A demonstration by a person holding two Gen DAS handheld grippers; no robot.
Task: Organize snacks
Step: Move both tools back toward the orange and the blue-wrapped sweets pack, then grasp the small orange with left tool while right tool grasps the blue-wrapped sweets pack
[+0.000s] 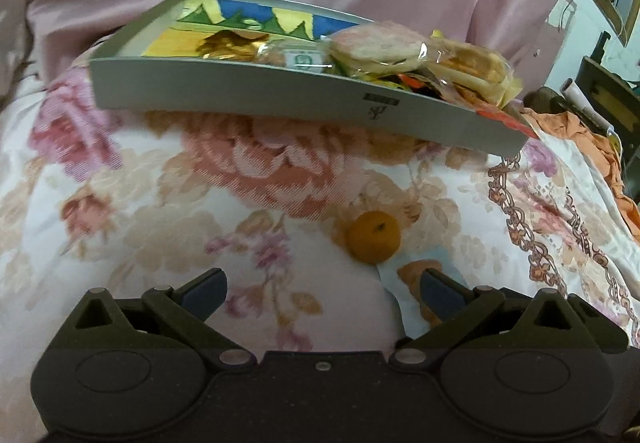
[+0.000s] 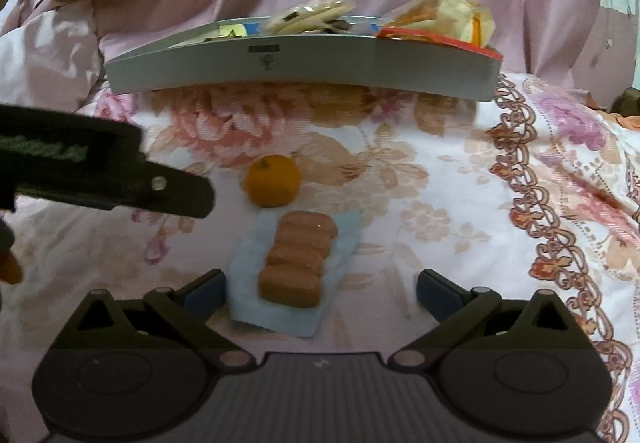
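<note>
A grey tray (image 1: 256, 95) rests on a floral bedcover (image 1: 160, 203), holding wrapped snacks (image 1: 400, 51) piled toward its right end. Nearer than the tray, an orange (image 1: 373, 237) lies on the cover. Nearer still, the left gripper (image 1: 322, 291) hovers with its jaws spread wide, nothing between them.

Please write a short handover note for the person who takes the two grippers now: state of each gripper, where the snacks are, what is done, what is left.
Left gripper: open, empty, low over the floral bedspread.
Right gripper: open, empty, with the blue-wrapped snack cake lying between its fingers, not gripped.
Orange: on the bedspread, just beyond the cake, between it and the grey tray.
Done: several wrapped snacks are in the tray.
Left: the cake and the orange probably go into the tray; the right gripper is best placed for the cake.
</note>
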